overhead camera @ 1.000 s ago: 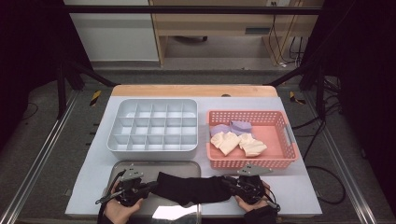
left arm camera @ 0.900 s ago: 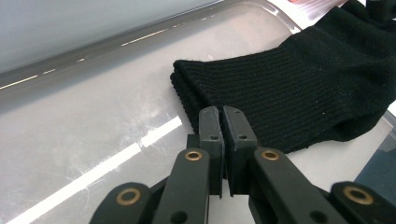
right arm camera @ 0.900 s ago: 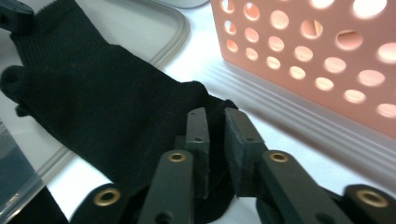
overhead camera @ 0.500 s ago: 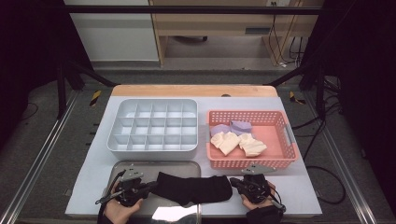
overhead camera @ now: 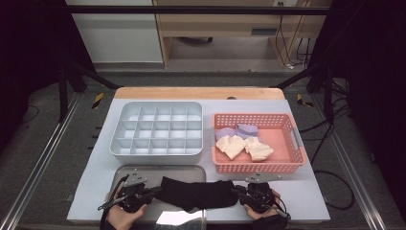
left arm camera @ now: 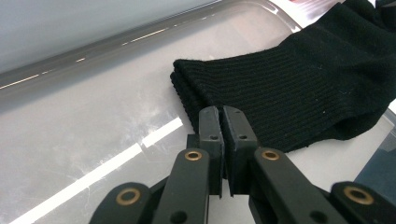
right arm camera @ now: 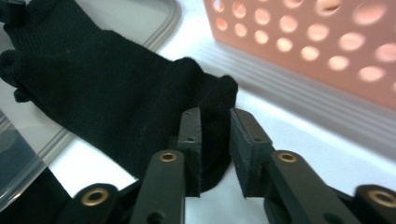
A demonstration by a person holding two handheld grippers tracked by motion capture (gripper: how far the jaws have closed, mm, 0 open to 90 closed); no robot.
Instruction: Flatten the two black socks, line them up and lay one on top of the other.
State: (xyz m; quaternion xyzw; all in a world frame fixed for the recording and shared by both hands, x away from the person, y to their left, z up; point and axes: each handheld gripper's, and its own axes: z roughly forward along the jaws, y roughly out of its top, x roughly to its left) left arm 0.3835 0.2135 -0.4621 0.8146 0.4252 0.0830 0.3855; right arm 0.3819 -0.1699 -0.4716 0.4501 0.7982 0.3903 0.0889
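A black sock (overhead camera: 196, 194) lies flat across the front of the table, its left half on a shallow metal tray (overhead camera: 143, 170) and its right half on the white tabletop. My left gripper (overhead camera: 153, 191) is shut on the ribbed cuff corner (left arm camera: 299, 84) of the sock, jaws (left arm camera: 219, 116) pressed nearly together. My right gripper (overhead camera: 238, 193) sits at the sock's other end; its jaws (right arm camera: 215, 121) have just been opening and stand apart, with the sock's toe end (right arm camera: 107, 84) between them and not pinched.
A grey compartment box (overhead camera: 155, 129) stands behind the tray. A pink basket (overhead camera: 287, 163) at the right holds cream socks (overhead camera: 234, 145) and purple socks (overhead camera: 244, 129). Its wall (right arm camera: 303, 56) is close to my right gripper. The table's front edge lies just under both hands.
The right gripper drew back a little from the sock's right end and returned to it. The left gripper and the sock's left end stayed put.
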